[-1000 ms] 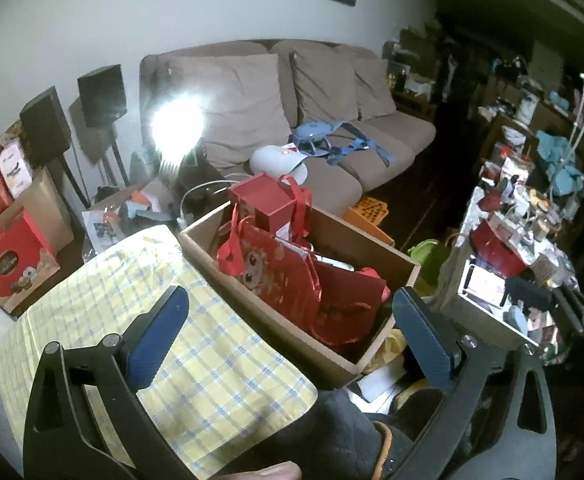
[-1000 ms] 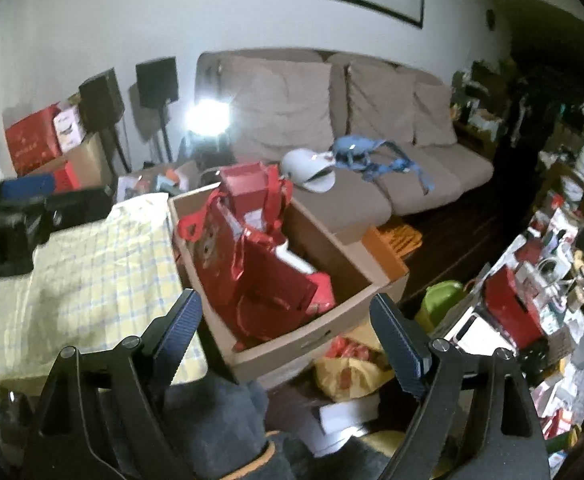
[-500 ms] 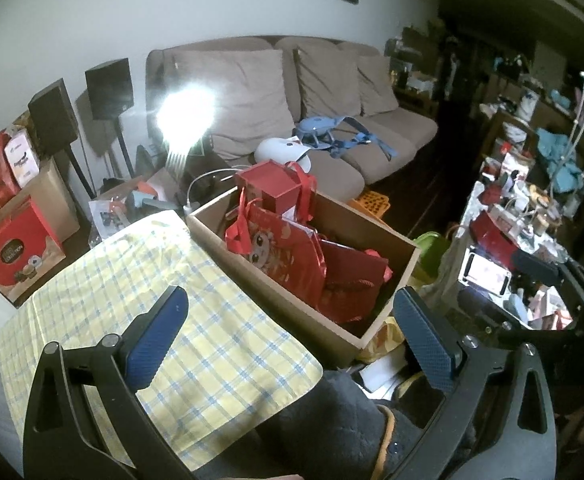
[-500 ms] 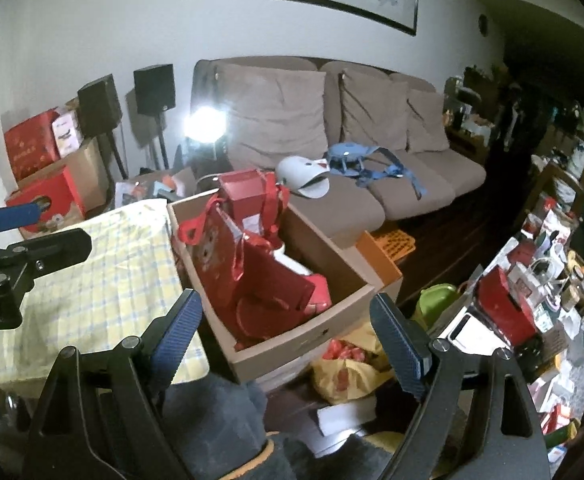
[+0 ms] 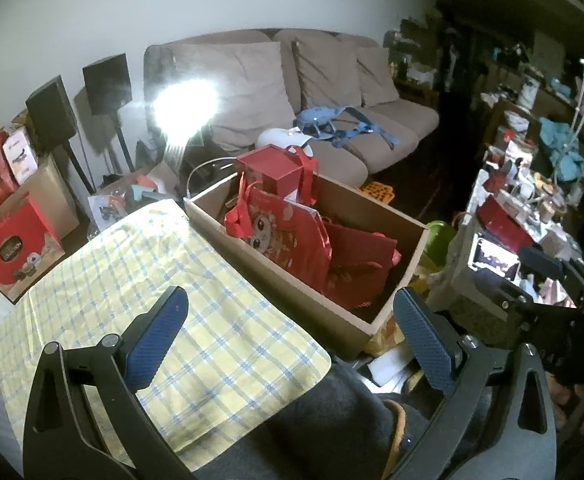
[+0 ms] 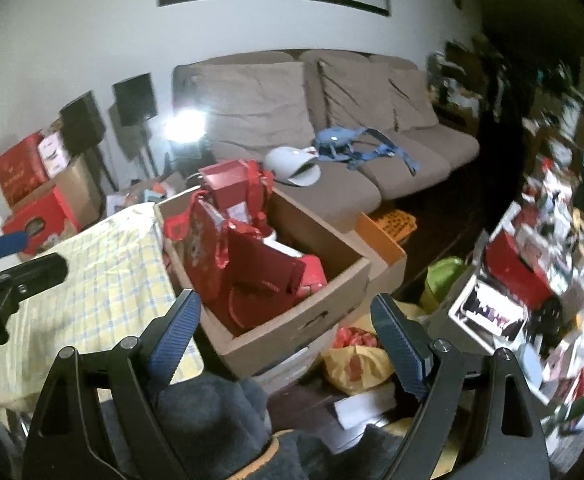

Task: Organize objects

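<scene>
Landmark for all positions: the open cardboard box [image 5: 312, 280], standing beside the sofa [image 5: 324, 92].

Left of the box: stacked red gift cartons [image 5: 12, 248] against the wall, two black speakers [image 5: 104, 84] on stands behind them; nearer, a yellow checked cloth [image 5: 164, 320] covers a surface whose edge touches the box's left wall; the left gripper [image 5: 288, 336] hangs over this cloth, jaws spread wide, nothing between them.

In the box: a red gift bag with a cartoon print [image 5: 288, 240] stands upright at the middle, ribbon handles up; a red square gift box [image 5: 276, 168] sits above it at the far end; a plain dark-red paper bag [image 5: 356, 264] leans at the near end.

Handling, as judged: the bags are light paper, soft-walled, glossy, likely to crush or slip under a flat pinch; the ribbon handles or the folded top rim look the sounder hold; the gift box is stiff, better taken across two opposite sides; contents and weight cannot be told.

Just in front of the box, in the right wrist view: the right gripper [image 6: 288, 336], jaws equally spread and empty; a yellow plastic bag [image 6: 356, 356] lies below it on the floor.

Right of the box: a green container [image 5: 440, 236], then a crowded table [image 5: 464, 272]; items there are blurred.
</scene>
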Motion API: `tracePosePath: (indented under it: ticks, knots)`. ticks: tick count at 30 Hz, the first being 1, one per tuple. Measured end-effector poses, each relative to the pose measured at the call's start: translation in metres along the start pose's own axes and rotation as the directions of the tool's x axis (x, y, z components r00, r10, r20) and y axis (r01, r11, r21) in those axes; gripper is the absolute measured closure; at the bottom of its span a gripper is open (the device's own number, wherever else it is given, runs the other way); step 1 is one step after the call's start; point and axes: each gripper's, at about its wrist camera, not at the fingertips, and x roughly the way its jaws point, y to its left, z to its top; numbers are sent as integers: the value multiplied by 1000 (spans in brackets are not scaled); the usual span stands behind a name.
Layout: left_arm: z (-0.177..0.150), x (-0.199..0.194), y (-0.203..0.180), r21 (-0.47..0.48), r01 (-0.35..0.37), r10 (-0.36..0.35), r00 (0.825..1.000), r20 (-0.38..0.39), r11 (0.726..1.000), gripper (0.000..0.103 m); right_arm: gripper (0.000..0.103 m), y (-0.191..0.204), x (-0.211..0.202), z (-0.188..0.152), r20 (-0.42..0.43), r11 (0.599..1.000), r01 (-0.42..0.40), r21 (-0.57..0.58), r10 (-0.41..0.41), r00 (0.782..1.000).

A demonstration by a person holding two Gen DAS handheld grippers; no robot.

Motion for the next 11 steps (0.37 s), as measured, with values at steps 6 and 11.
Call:
tracePosePath:
  ticks: [6, 11]
  knots:
    - [-5, 22, -2, -3, -1, 0, 999, -33, 1000, 1, 15, -5, 22, -11, -34, 999, 34, -8, -34, 999]
    - [-11, 39, -3, -26, 12, -14, 997, -72, 1000, 1, 15, -6, 36, -19, -53, 999, 35, -22, -36, 998]
